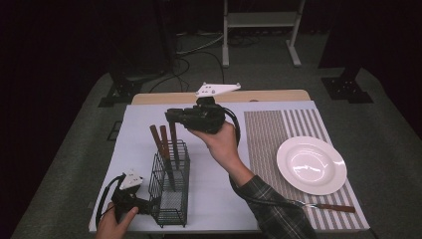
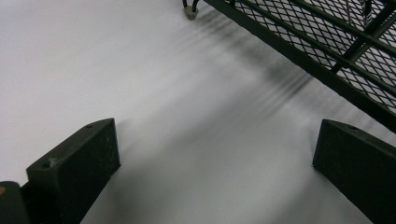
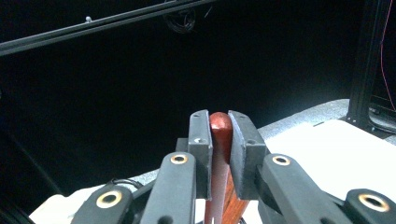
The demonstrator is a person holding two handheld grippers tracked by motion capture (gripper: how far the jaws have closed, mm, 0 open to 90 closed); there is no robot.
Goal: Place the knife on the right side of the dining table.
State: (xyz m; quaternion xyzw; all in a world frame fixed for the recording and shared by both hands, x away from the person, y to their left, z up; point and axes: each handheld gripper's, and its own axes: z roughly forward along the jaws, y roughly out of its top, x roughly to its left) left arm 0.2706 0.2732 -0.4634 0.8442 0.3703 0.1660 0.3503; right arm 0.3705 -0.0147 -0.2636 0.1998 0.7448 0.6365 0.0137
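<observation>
Knife handle [image 3: 221, 140] sits clamped in the right gripper [image 1: 172, 118] above the caddy [image 1: 170, 186], likely being extracted; lift straight up. Left gripper [image 1: 149, 205] jaws gape beside it.

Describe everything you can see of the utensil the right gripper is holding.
Only the wooden handle is clear: reddish-brown, glossy, with a rounded end. The right gripper is shut on it near that end, black pads pressing on both sides. In the high view it stands nearly upright, its lower part inside the black wire caddy beside two similar wooden-handled utensils. The working end is hidden by the mesh, so the kind of utensil cannot be told, nor whether it touches the caddy.
</observation>
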